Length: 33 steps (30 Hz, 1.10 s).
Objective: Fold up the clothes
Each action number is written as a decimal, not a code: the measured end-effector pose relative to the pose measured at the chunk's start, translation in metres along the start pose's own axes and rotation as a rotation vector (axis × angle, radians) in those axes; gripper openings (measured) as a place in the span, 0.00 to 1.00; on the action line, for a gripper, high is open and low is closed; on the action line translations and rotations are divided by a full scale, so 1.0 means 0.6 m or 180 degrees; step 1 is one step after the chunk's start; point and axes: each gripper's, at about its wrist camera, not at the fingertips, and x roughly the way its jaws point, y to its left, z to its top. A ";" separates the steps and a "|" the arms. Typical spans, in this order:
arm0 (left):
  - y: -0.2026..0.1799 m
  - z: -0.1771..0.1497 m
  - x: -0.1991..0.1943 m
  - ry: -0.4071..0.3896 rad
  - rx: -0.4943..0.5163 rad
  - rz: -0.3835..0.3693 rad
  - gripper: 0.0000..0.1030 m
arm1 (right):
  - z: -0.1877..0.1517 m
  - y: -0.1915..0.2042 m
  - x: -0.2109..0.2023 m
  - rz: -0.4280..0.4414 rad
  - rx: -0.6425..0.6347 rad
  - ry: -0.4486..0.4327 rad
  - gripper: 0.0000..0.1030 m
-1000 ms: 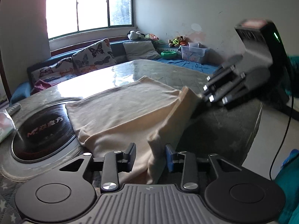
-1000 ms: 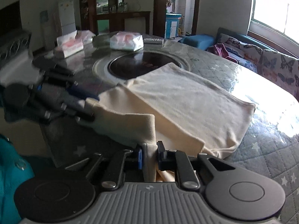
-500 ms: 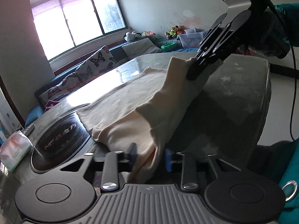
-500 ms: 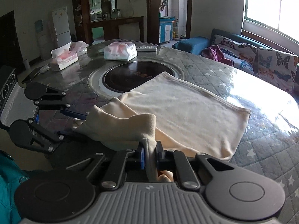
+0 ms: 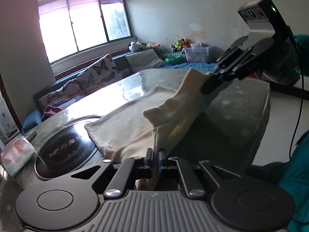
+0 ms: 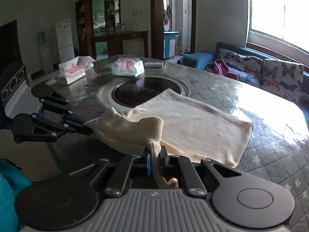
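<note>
1. The cream garment lies on the table, spread flat from the near edge toward the middle.
2. One far corner of the garment overlaps the rim of the round black cooktop set into the centre of the table.
3. The left gripper is closed on the near edge of the garment; a fold of fabric passes between its fingers.
4. The right gripper is clamped on a second point of the same near edge; the fabric bunches up between its fingers.
5. The near edge of the garment is lifted off the table and hangs as a loose band between the two grippers. The rest of the garment stays flat on the table.
6. In the left wrist view, the right gripper appears raised at the upper right, above the near edge of the table.
7. In the right wrist view, the left gripper appears at the left, just off the near edge of the table.
8. Two tissue packs and a remote lie on the far side of the table, well apart from the garment.
9. A sofa with butterfly cushions stands beyond the table, under the window.
</note>
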 end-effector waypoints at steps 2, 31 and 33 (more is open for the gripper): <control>-0.006 0.004 -0.023 -0.0040 -0.0027 -0.0020 0.05 | -0.002 0.011 -0.020 0.0040 -0.0014 -0.0019 0.07; 0.113 0.080 0.155 0.0059 -0.0399 0.0135 0.05 | 0.081 -0.115 0.066 -0.0158 0.0308 0.0078 0.05; 0.125 0.082 0.189 0.0132 -0.0416 0.0161 0.05 | 0.074 -0.131 0.096 -0.0216 0.0380 0.0129 0.05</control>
